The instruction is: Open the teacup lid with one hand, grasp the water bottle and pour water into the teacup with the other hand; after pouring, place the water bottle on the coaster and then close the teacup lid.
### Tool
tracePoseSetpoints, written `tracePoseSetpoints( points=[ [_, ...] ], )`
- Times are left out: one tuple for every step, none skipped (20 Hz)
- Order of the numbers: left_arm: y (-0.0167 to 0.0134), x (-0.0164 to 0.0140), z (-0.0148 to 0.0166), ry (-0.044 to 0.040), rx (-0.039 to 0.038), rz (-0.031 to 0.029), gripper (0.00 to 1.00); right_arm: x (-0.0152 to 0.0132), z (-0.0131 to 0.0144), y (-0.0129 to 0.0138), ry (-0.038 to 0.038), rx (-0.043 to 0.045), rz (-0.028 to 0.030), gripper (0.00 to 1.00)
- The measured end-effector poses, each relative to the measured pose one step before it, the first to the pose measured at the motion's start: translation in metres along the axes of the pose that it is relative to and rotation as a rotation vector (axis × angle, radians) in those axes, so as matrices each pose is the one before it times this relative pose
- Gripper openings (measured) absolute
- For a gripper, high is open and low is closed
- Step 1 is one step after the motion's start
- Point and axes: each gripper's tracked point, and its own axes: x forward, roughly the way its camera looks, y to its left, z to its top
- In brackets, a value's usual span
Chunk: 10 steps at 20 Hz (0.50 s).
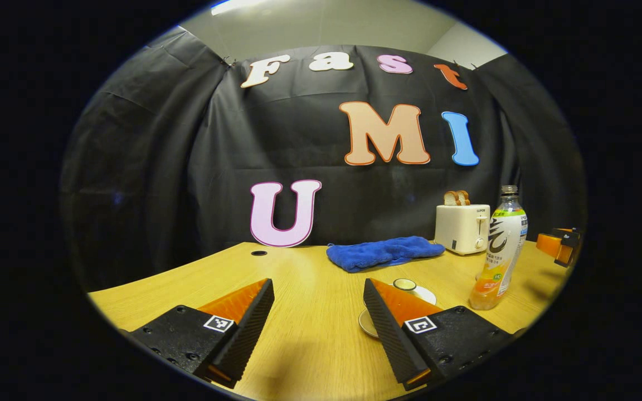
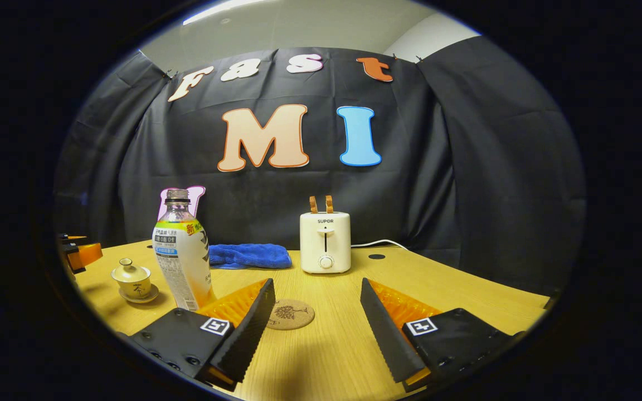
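1. My left claw (image 1: 318,303) hangs low over the wooden table (image 1: 310,340), level, its two fingers spread wide with bare tabletop between them.
2. Just behind its right finger sits the teacup (image 1: 404,287) on its saucer, half hidden by that finger; the lid's knob shows above the fingertip, so the lid is on.
3. Right of that finger and a little farther off, the water bottle (image 1: 500,250) stands upright with its cap off, apart from the cup.
4. My right claw (image 2: 317,303) is held the same way, low and level over the table, fingers wide apart and closed on nothing.
5. The round cork coaster (image 2: 290,314) lies between its fingers, close beside the left fingertip and slightly beyond it.
6. From that claw the bottle rises just behind the left finger; the lidded teacup stands farther left, apart from the bottle.
7. Straight ahead, a cream toaster (image 2: 325,242) with two slices of bread (image 2: 321,204) standing in its slots reads "SUPOR" on its front.
8. A blue towel (image 2: 249,255) lies left of the toaster, by the back wall.
9. The bottle's label carries print too small for me to read.
10. At the far left edge of the right gripper view I glimpse part of the other claw.
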Motion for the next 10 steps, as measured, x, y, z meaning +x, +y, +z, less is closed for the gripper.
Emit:
tracePoseSetpoints(
  points=[
    [-0.00063,0.00015,-0.00039,-0.00035,-0.00015,-0.00124,0.95,-0.00006,-0.0002,0.00017,0.00007,-0.00013,-0.00004,0.94],
    [-0.00023,0.00017,0.00022,-0.00007,-0.00015,-0.00252,0.95,0.00019,0.00007,-0.00006,-0.00019,-0.00009,0.00019,0.98],
    [-0.0014,0.00069,-0.00007,-0.00061,-0.00023,-0.00539,0.95,-0.00014,-0.00008,-0.00006,0.0,-0.00005,-0.00008,0.96],
    [-0.00186,0.00027,0.00026,0.00049,0.00081,-0.00858,0.95,-0.00007,0.00009,0.00002,0.00016,0.0,-0.00005,0.94],
    [-0.00268,-0.00021,-0.00058,-0.0009,0.00024,-0.01143,0.95,0.00029,-0.00016,0.00006,-0.00016,-0.00014,0.00005,0.94],
    [-0.00241,0.00136,0.00095,-0.00107,-0.00066,-0.01175,0.95,-0.00035,0.00045,-0.00022,-0.00015,-0.00008,0.00002,0.94],
    [-0.00172,0.00036,-0.0006,-0.00037,-0.00052,-0.01116,0.95,0.00017,-0.00066,0.00005,0.00022,0.00007,-0.00005,0.94],
    [-0.00201,-0.00009,0.0004,-0.00103,0.00003,-0.01135,0.95,-0.00019,0.00062,0.00021,-0.00028,-0.00021,-0.00003,0.94],
    [-0.00346,0.00025,-0.00049,-0.00024,0.00038,-0.01473,0.94,-0.00021,-0.00017,-0.00016,-0.0002,-0.00024,0.00011,0.94],
    [-0.00357,-0.00055,0.00048,-0.00051,0.00001,-0.01918,0.94,-0.00016,0.00024,-0.00053,-0.00023,0.0,0.00003,0.94]
  ],
)
